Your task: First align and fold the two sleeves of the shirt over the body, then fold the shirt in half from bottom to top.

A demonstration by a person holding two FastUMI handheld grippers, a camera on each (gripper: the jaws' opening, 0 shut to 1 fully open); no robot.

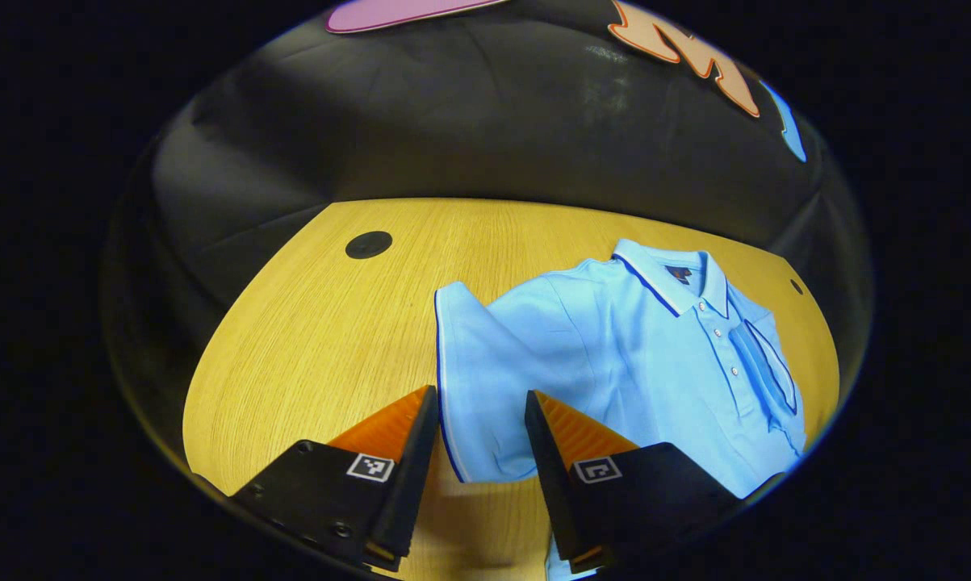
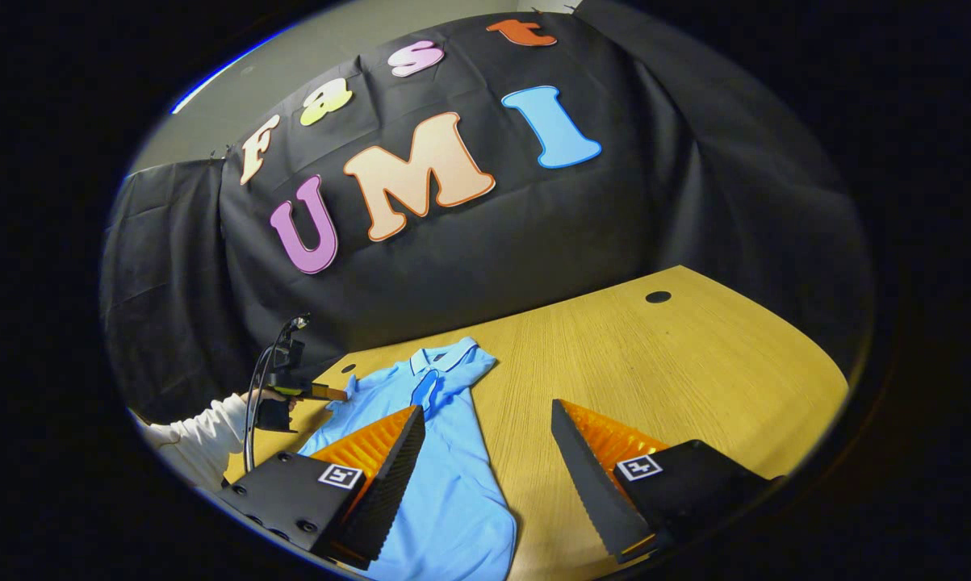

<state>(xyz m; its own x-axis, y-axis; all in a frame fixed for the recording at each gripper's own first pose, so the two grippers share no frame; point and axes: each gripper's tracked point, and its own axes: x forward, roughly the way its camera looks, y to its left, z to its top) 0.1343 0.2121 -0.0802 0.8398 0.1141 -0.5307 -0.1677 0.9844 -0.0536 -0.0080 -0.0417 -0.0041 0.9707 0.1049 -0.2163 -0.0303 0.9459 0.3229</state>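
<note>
**Blue polo flat on table, both grippers open**

Light blue polo shirt point(image 1: 614, 355) lies face up on the wooden table point(image 1: 324, 339). Dark neck label inside the collar point(image 1: 675, 274), too small to read. Square coded markers on both grippers' finger bases. One sleeve point(image 1: 759, 363) already lies folded over the shirt's chest; the other sleeve point(image 1: 473, 379) spreads out beside the body. Left gripper point(image 1: 481, 403) is spread wide, grasping nothing, that spread sleeve's edge between its fingers. Right gripper point(image 2: 485, 420) is likewise released, above the shirt's lower part. No containers.
</note>
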